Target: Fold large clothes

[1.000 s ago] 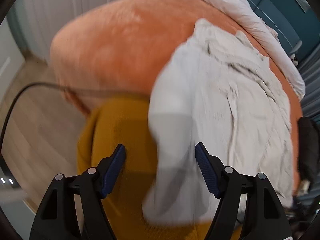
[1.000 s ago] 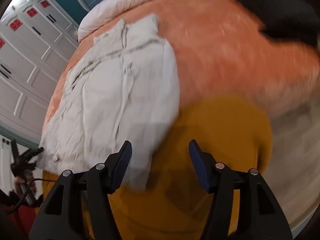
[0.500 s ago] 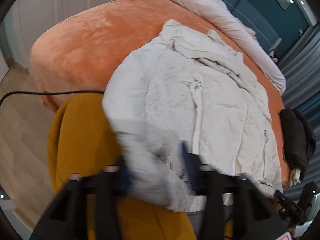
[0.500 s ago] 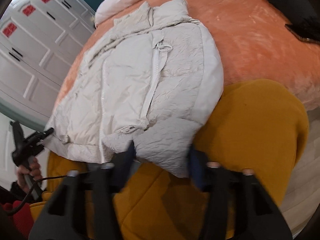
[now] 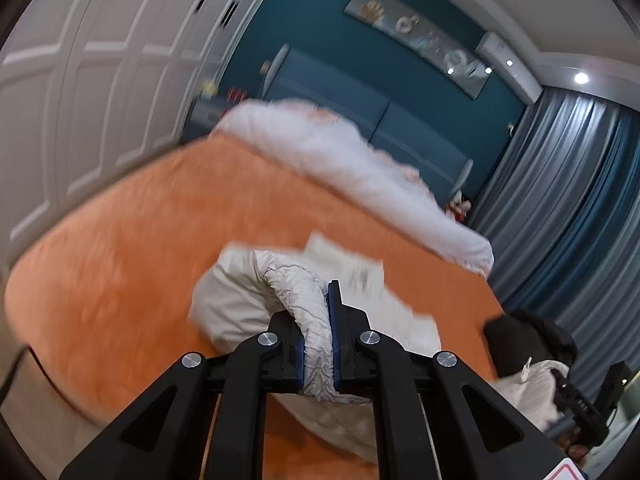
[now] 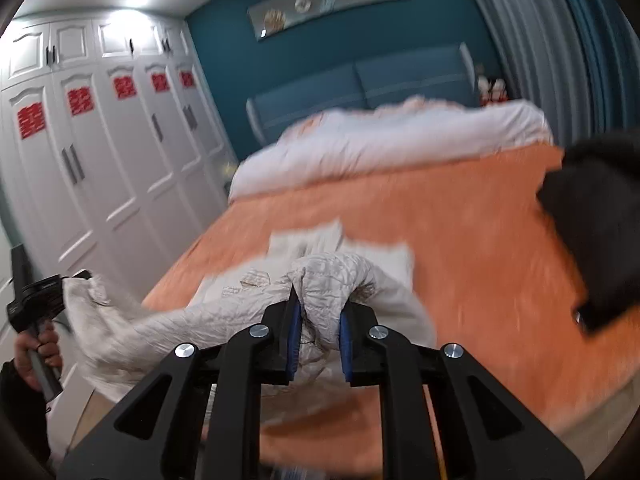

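I am clamping the left gripper (image 5: 316, 344) on a bunched edge of the cream quilted padded jacket (image 5: 256, 296), and the right gripper (image 6: 318, 344) is likewise pinching a thick wad of the same jacket (image 6: 336, 276). The rest of it is trailing onto the orange plush bedspread (image 5: 120, 248) toward twelve o'clock. To fold cleanly, I judge I should be carrying both corners forward level and together, keeping the hem taut between them, then laying it flat onto the collar end. The views are blurring, so the seam lines are hard to read. In the left view a rolled white duvet (image 5: 360, 168) is lying at one o'clock and a black garment (image 5: 528, 340) at three o'clock; the latter could be crowding the jacket's right edge.
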`<action>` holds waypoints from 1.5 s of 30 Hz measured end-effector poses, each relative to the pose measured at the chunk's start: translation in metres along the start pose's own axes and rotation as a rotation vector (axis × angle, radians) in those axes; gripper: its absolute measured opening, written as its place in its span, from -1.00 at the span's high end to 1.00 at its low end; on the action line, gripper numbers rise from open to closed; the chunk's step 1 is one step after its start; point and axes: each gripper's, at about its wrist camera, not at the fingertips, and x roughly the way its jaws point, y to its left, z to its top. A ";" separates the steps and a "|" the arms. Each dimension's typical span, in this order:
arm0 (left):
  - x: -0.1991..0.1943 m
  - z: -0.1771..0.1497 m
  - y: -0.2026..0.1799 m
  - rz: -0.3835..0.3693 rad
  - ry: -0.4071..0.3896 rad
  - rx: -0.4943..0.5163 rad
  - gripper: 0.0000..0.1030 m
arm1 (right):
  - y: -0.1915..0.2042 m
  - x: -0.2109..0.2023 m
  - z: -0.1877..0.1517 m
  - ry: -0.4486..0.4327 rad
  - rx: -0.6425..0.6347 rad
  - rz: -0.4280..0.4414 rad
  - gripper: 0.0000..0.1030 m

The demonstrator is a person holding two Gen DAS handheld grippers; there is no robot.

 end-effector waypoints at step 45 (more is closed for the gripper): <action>0.279 -0.082 0.022 0.304 0.226 0.243 -0.32 | 0.022 0.266 -0.084 0.261 -0.210 -0.070 0.47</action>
